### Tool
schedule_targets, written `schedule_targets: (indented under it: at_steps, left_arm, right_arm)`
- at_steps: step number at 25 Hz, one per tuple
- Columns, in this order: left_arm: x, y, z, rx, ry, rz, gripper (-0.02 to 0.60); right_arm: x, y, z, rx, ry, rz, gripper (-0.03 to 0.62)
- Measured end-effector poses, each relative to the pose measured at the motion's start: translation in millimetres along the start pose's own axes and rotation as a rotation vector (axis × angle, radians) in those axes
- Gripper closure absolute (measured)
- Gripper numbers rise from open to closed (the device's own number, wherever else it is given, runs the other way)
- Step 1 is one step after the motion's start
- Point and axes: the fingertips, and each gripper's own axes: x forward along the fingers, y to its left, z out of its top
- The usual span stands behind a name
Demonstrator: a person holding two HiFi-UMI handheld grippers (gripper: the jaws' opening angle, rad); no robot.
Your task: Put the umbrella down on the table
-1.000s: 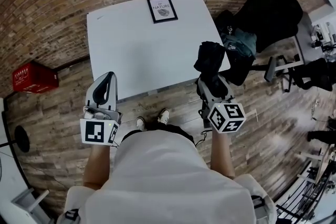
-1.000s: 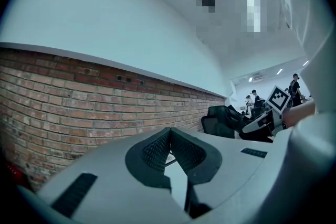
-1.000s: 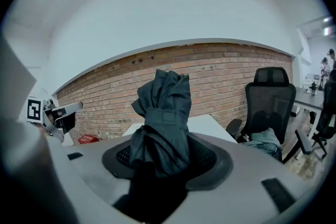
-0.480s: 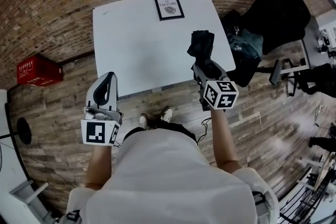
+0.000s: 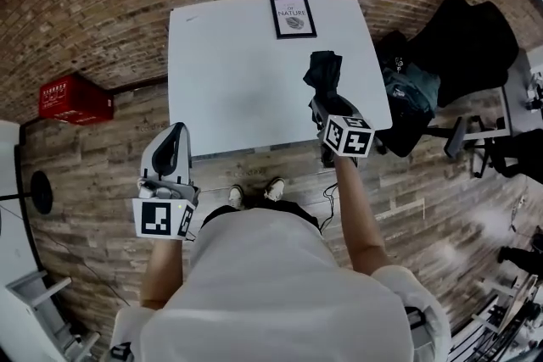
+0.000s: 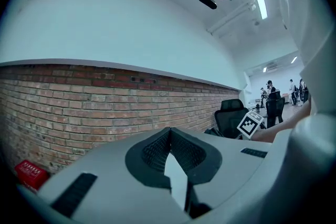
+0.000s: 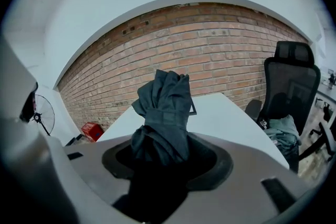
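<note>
While the person stands at the front edge of the white worktop [image 5: 237,80], the left forearm reaches forward at the side and holds the left tongs [image 5: 176,130] roughly level over the plank floor, short of that edge. Their jaws are pressed together at the tips with nothing between them. The right arm stretches further forward, and the right tongs [image 5: 327,103] tilt downward at the worktop's front right part, pinching a folded dark umbrella [image 5: 323,72]. The umbrella juts out beyond the jaws above the white surface and is not laid down. A framed picture [image 5: 293,17] lies at the far edge. On the floor to the left sits a red crate [image 5: 75,100]; its contents cannot be made out.
</note>
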Motion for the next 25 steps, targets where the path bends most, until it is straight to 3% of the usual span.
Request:
schedule_targets:
  at_steps: [25]
  left_arm:
    - [11.3, 6.1, 1.2, 0.017, 0.056, 0.116, 0.558]
  right_arm:
    - [119.3, -28.6, -39.0, -0.047, 0.187, -0.032, 0.359]
